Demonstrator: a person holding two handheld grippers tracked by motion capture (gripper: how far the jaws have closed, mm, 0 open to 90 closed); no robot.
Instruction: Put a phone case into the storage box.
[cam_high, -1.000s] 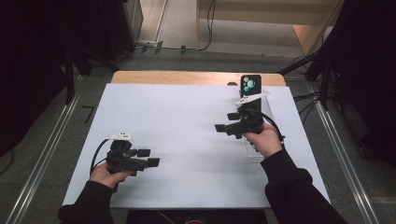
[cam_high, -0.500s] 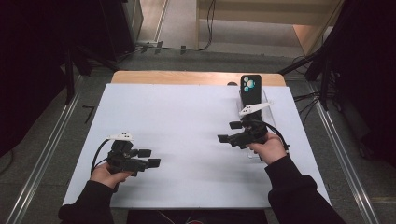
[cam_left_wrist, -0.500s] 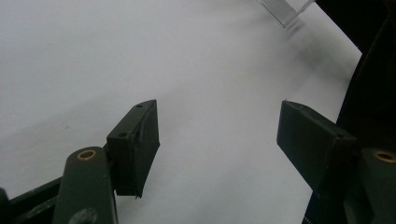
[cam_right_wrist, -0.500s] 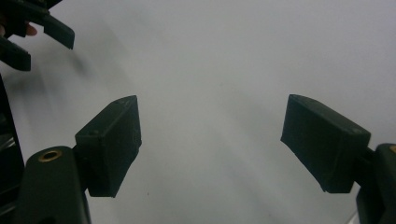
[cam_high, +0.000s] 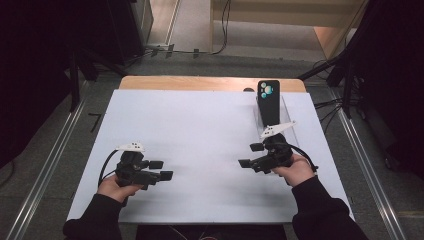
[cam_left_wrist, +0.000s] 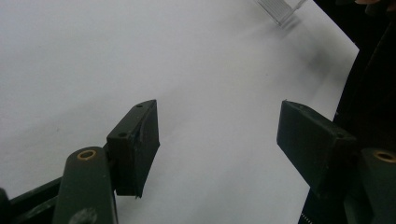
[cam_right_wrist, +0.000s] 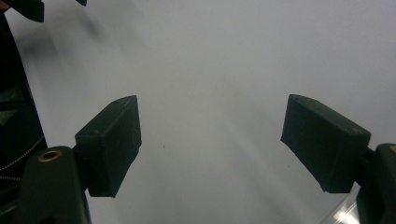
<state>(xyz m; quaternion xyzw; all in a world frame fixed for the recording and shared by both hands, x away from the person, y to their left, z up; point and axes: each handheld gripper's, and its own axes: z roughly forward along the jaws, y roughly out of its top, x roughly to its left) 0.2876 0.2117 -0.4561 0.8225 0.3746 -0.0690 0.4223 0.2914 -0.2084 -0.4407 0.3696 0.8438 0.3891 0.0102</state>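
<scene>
White desk (cam_high: 200, 130), phone (cam_high: 268, 102) upright in clear stand (cam_high: 287, 117) at 1 o'clock. Both grippers, left (cam_high: 161, 170), right (cam_high: 250, 155), jaws spread, empty. Likely step: idle; next: right reaches phone.

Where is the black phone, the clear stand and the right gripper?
Black phone (cam_high: 268, 102), high view, middle of its back.
Clear plastic stand (cam_high: 289, 114), high view, right wall.
Right gripper (cam_high: 251, 155), high view, between its jaws.

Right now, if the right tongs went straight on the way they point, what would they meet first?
Probably nothing on the way: the right tongs point left across the bare white table, open and empty. The left tongs lie farther along, seemingly nearer the person; depth is unclear.
</scene>
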